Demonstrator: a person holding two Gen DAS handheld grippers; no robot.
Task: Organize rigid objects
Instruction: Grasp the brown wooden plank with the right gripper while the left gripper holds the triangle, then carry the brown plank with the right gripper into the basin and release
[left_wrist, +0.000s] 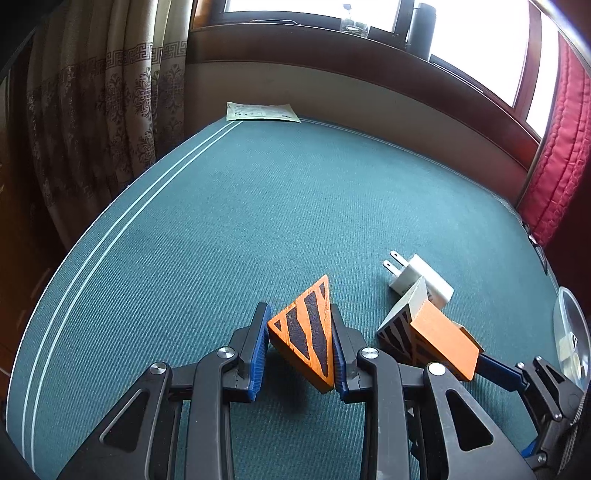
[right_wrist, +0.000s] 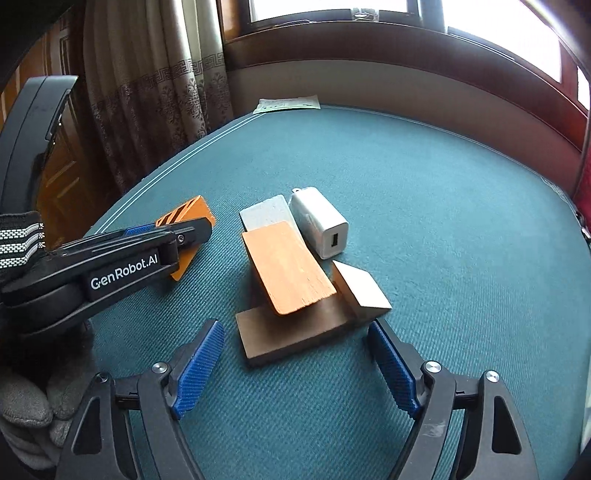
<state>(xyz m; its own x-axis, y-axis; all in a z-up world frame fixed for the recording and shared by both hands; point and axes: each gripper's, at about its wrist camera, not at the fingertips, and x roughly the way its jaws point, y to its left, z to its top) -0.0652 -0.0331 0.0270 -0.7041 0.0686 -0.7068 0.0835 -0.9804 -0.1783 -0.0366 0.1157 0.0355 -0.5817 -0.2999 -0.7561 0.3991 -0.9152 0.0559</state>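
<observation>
Lettering "GenRobot.AI" marks left tool — clamping orange wedge.

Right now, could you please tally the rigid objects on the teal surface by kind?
Striped orange wedge blocks: 2
Dark brown flat block: 1
Pale wooden wedge: 1
White USB wall charger: 1
Clear container: 1
Total: 6

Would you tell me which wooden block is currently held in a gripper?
The orange black-striped triangular block, clamped in the left gripper; the other blocks lie piled beside the white charger.
</observation>
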